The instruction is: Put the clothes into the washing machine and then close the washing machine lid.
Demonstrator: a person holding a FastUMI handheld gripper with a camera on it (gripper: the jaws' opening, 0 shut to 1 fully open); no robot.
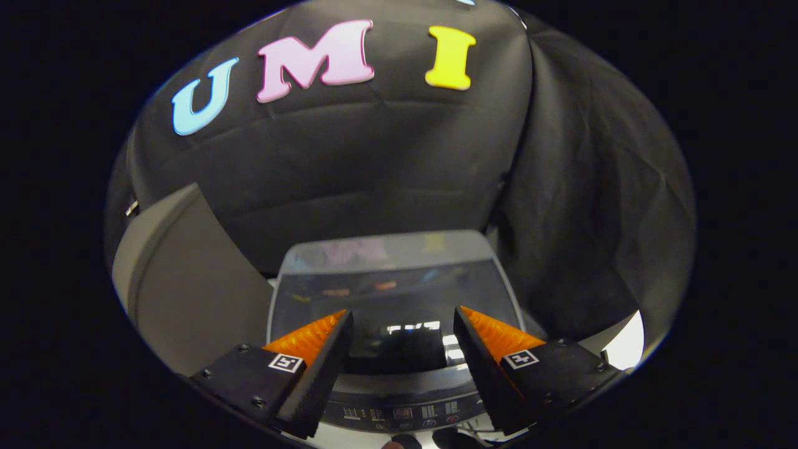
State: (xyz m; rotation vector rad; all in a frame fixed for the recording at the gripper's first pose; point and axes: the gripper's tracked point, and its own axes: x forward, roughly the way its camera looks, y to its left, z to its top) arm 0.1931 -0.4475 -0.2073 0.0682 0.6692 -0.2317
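Gripper view has my hand-held gripper (402, 324) spread open, holding nothing, poised just above the washing machine's (386, 249) closed glass lid (386, 290).

The gripper (402, 321) has its 2 fingers spread wide apart, a broad gap between the tips, and nothing is clamped between them. Each finger (312, 368) tapers forward to a narrow tip, and the ribbed inner pads face each other across the gap. Both fingers carry a small square marker on top near the base
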